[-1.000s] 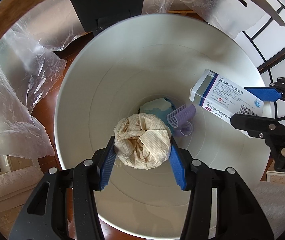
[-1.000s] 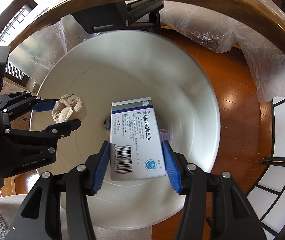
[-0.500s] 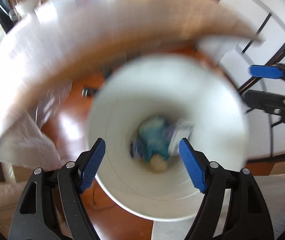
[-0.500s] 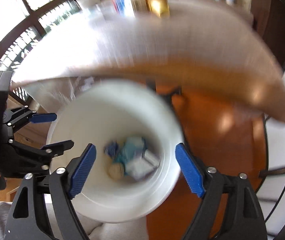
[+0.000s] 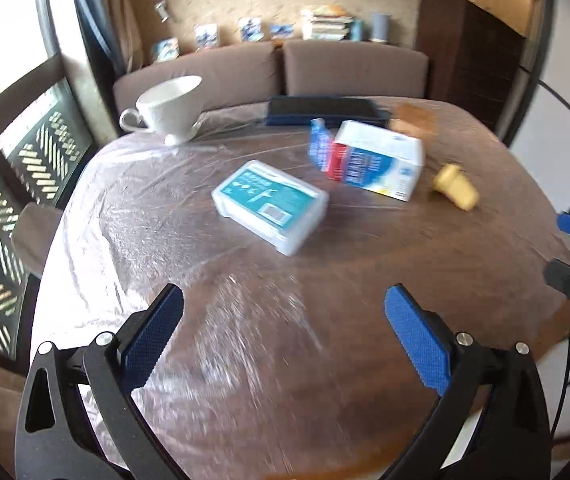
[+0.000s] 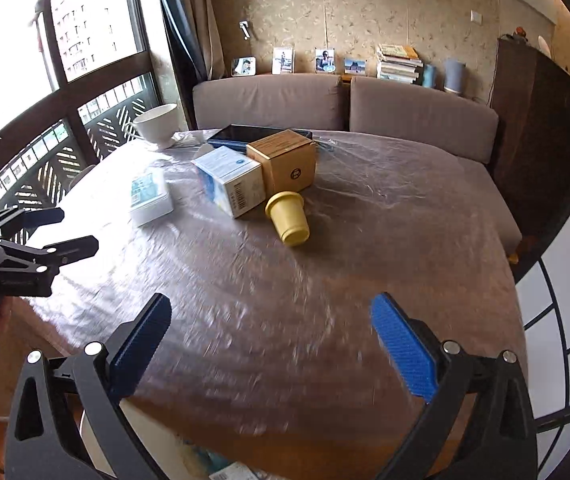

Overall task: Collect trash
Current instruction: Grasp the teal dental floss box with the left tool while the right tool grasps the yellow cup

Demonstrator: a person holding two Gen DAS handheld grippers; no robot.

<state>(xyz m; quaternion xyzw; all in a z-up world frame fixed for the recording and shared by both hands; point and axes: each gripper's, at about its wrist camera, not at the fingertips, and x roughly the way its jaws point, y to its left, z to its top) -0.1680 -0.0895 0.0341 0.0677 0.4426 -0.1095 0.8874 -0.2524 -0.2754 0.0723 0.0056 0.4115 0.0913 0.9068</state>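
Here both tongs, left [image 5: 284, 330] and right [image 6: 271, 342], are spreading empty; overreaching toward twelve o'clock could topple the teacup [image 5: 168, 109], no trash, off the counter [image 5: 325, 280].

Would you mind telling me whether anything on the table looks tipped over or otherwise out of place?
Yes: the yellow cup lies on its side on the plastic-covered table, its rim against the white and blue box. The white teacup near the window stands upright, and I see nothing spilled.

White bin [image 6: 97, 440] mostly hidden under table [image 6: 325, 280] (contents blurred).
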